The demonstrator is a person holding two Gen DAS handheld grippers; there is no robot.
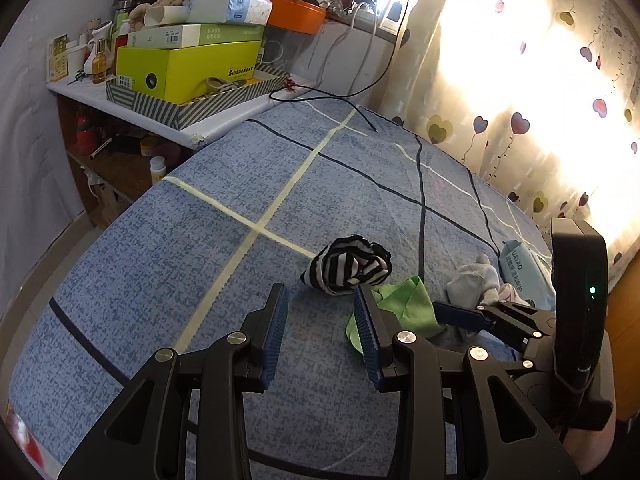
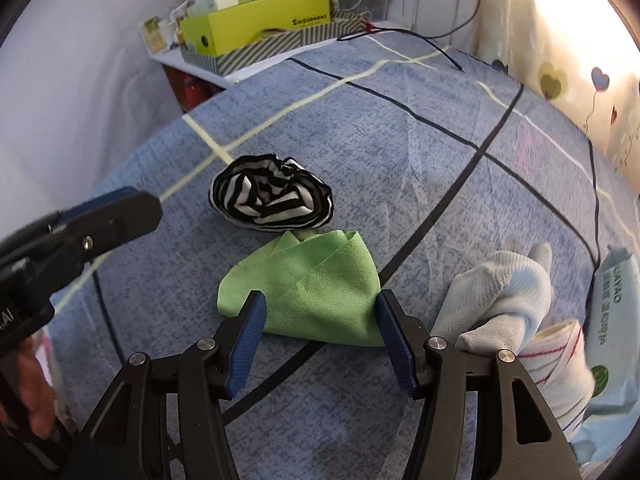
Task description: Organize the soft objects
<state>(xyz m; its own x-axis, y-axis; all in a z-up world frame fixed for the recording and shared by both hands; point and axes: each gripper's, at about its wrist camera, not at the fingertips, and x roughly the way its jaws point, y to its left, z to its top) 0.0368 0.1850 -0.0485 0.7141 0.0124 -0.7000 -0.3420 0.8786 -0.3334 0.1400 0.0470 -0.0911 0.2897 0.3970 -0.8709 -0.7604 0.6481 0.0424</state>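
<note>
1. Landmark is the green cloth (image 2: 316,292), lying folded flat on the blue bed (image 2: 400,140). Everything else sits relative to it.
2. The striped fabric bundle (image 2: 272,196) is just beyond the green cloth, touching its far edge or nearly so. The pale socks (image 2: 500,296) are off to its right, with a wipes pack (image 2: 612,320) further right again.
3. The right hand-held gripper (image 2: 320,332) has its jaws spread wide, straddling the near edge of the green cloth and pinching nothing (can't tell if the tips touch the fabric).
4. The left hand-held gripper (image 1: 322,320) is spread too and empty, left of the cloth, aimed toward the striped bundle.
5. My read: the cloth's long axis runs left-to-right across the right gripper's opening, so the right one is clearly nearer. A short push forward, then a squeeze.
</note>
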